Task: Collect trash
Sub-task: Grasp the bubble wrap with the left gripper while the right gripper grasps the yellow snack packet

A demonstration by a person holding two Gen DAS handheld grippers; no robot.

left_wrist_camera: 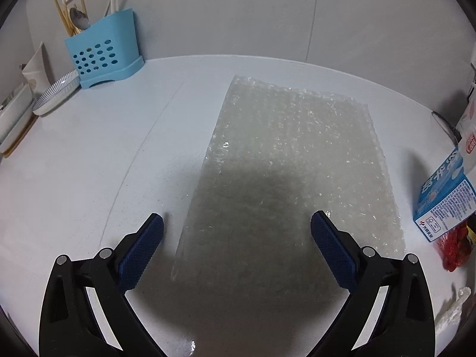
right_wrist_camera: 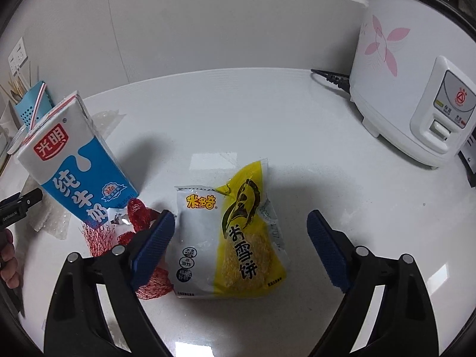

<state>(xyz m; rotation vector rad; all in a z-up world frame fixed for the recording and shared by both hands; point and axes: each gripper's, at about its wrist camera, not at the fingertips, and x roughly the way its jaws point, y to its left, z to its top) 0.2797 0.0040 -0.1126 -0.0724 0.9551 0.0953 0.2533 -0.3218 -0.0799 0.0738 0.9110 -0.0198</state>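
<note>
A clear bubble-wrap sheet [left_wrist_camera: 291,172] lies flat on the white counter. My left gripper [left_wrist_camera: 237,226] is open and empty, its fingers straddling the sheet's near end just above it. A blue-and-white milk carton [right_wrist_camera: 71,160] with a striped straw stands tilted on a red mesh net [right_wrist_camera: 139,223]; both show at the right edge of the left wrist view, the carton [left_wrist_camera: 446,196] and the net [left_wrist_camera: 455,247]. A yellow-and-white snack wrapper [right_wrist_camera: 232,235] lies flat between the fingers of my open, empty right gripper [right_wrist_camera: 240,226]. The bubble wrap [right_wrist_camera: 50,220] shows behind the carton.
A blue utensil holder [left_wrist_camera: 104,53] with chopsticks and a spoon stands at the back left beside a bowl [left_wrist_camera: 56,92]. A white rice cooker [right_wrist_camera: 416,74] with its black cord [right_wrist_camera: 330,77] stands at the back right. A crumpled white scrap [left_wrist_camera: 455,309] lies near the right edge.
</note>
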